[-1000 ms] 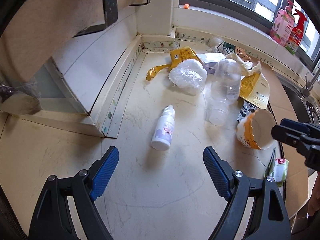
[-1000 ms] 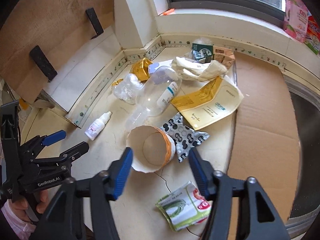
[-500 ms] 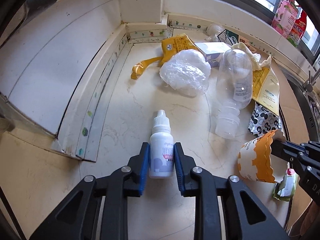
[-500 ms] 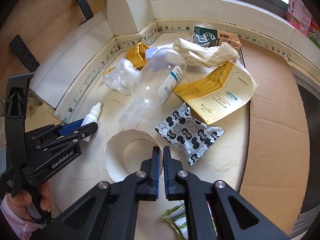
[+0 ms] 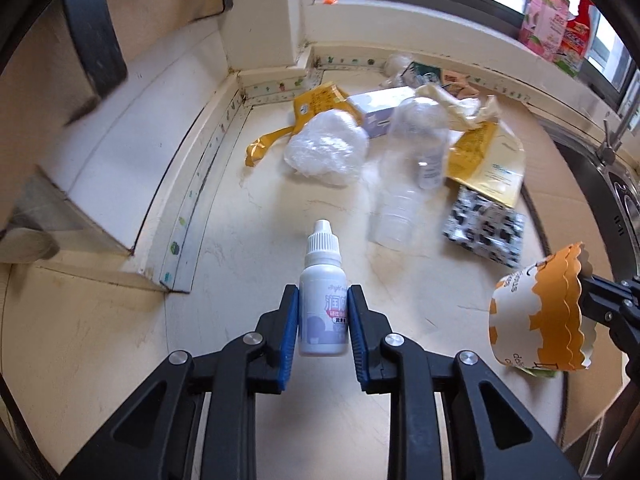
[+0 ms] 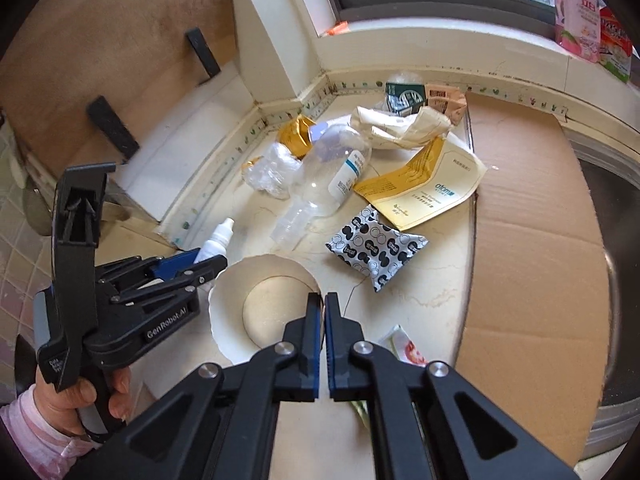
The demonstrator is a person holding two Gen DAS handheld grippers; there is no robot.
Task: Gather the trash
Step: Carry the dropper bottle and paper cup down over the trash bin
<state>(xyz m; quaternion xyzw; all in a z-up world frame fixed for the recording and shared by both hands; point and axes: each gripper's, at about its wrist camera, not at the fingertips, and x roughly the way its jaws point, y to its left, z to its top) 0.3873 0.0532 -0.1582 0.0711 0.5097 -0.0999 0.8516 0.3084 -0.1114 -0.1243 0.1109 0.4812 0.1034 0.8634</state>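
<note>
Left gripper [image 5: 322, 320]: its jaws are closed on the body of the small dropper bottle [image 5: 322, 308], one blue pad on each side of the label, and the bottle stands upright between them.
Dropper bottle: it looks light and stiff, with smooth plastic that may slip; the middle of the body is a good place to hold, not the narrow ribbed cap.
Right gripper [image 6: 322, 312]: its jaws are closed on the wall of the paper cup [image 6: 264, 304], pinching the rim near the opening.
Paper cup: it seems very light, thin and soft; a hard pinch will crush it, so the rim, which is stiffer, is the safer place.
Where the things are: both are held above the tabletop [image 5: 248, 248], the cup to the right of the bottle.
Trash left on the tabletop: a clear plastic bottle [image 6: 328, 184], a crumpled plastic film [image 5: 326, 148], a yellow pouch [image 6: 424, 188] and a black-and-white packet [image 6: 374, 246], all probably light and easy to deform.
</note>
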